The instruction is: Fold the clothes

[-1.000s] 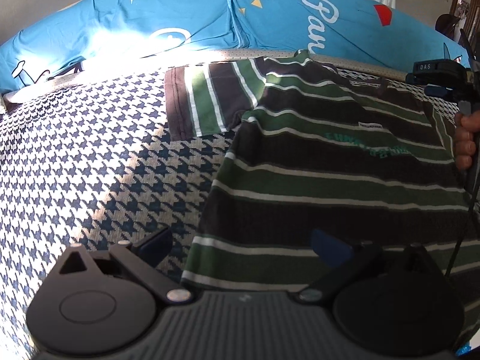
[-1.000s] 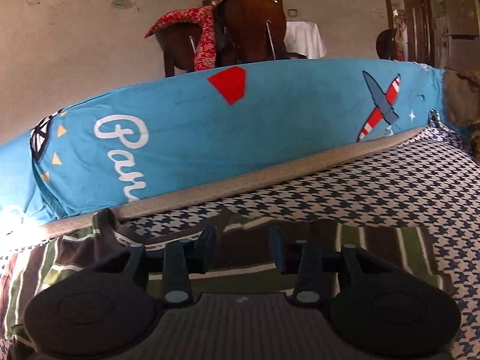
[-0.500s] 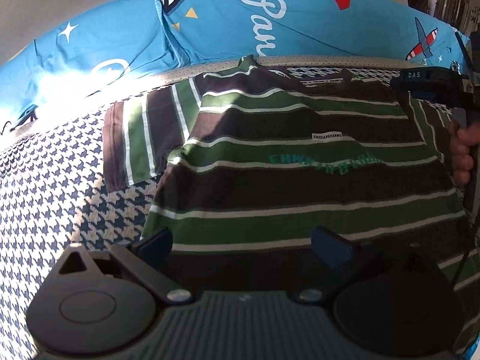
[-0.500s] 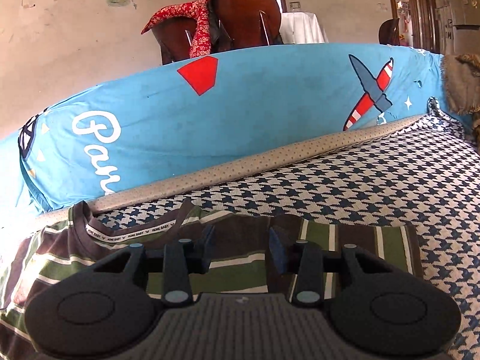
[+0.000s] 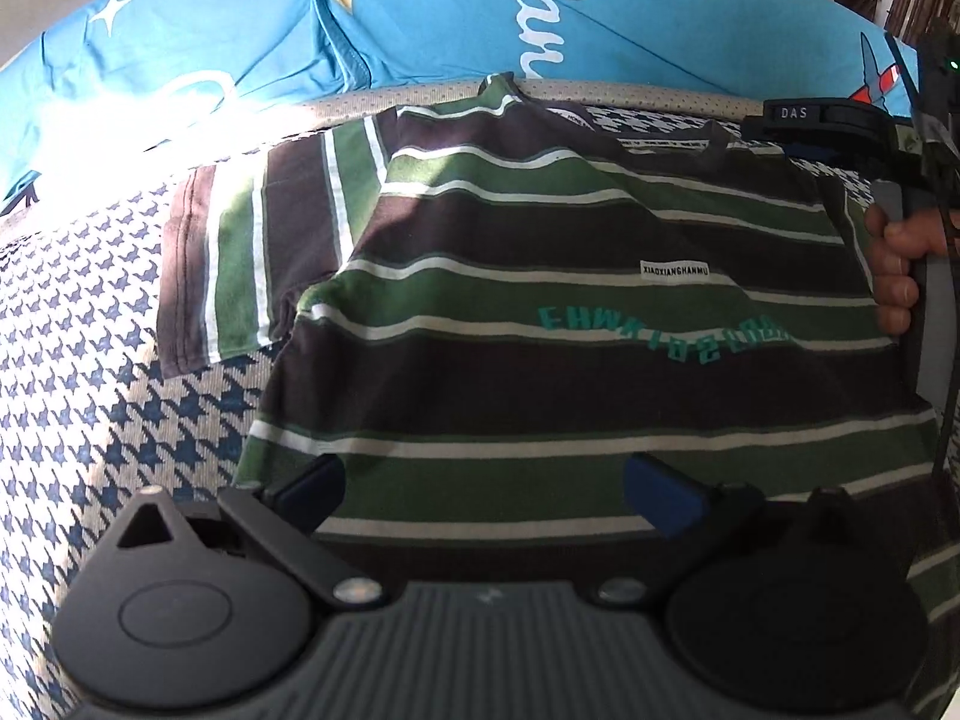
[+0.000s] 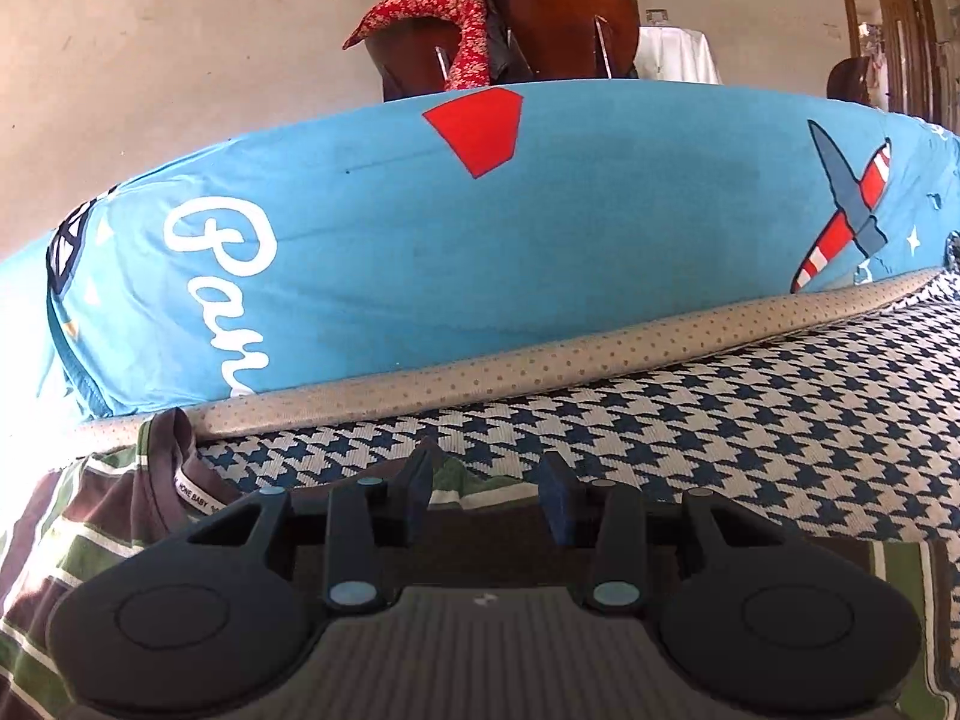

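Shirt with green, brown and white stripes lies spread flat on the houndstooth cover, its collar toward the blue cushion at the back and one sleeve stretched out to the left. The left tongs are wide open above the lower hem and grip nothing. The right tongs are also open, with a narrower gap, low over the shoulder part of the shirt near the collar; no cloth sits between their blue pads. In the left wrist view a hand holds the handle of the right tool at the right edge of the shirt.
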A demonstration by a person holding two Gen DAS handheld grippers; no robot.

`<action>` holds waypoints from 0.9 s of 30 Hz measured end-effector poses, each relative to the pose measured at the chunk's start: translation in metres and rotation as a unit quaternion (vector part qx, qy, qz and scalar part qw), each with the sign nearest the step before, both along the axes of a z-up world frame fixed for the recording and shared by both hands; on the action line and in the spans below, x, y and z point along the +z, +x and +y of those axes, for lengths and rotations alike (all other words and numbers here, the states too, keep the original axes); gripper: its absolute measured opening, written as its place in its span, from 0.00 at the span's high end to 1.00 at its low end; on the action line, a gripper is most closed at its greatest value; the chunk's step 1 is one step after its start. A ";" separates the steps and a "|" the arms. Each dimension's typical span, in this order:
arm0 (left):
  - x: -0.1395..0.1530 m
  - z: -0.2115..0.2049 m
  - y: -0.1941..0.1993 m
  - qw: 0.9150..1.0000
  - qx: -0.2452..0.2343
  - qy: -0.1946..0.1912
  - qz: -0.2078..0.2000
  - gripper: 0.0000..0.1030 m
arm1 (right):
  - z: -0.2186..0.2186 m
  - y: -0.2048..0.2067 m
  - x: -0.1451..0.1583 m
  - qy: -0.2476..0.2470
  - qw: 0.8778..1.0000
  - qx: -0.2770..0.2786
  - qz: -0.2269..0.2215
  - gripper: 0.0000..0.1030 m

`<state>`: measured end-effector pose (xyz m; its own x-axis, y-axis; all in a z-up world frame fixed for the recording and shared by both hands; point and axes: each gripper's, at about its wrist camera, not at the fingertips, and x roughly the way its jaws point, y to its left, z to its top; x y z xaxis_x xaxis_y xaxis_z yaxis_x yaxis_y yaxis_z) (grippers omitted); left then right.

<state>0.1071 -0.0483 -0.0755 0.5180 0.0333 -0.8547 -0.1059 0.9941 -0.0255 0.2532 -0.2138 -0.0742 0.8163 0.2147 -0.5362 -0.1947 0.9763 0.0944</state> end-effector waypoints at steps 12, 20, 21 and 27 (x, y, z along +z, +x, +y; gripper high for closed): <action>-0.011 -0.008 0.002 1.000 -0.019 0.022 0.006 0.00 | 0.029 0.016 -0.016 -0.039 0.999 0.035 -0.013 0.80; -0.011 -0.007 0.000 1.000 -0.017 0.025 -0.001 0.00 | 0.030 0.019 -0.013 -0.032 0.998 -0.034 -0.051 0.86; -0.011 -0.006 0.000 1.000 -0.018 0.025 0.000 0.00 | 0.032 0.020 -0.014 -0.038 0.997 -0.039 -0.051 0.86; -0.012 -0.006 -0.001 0.999 -0.018 0.027 0.000 0.00 | 0.041 0.025 -0.018 -0.066 0.995 -0.063 -0.031 0.84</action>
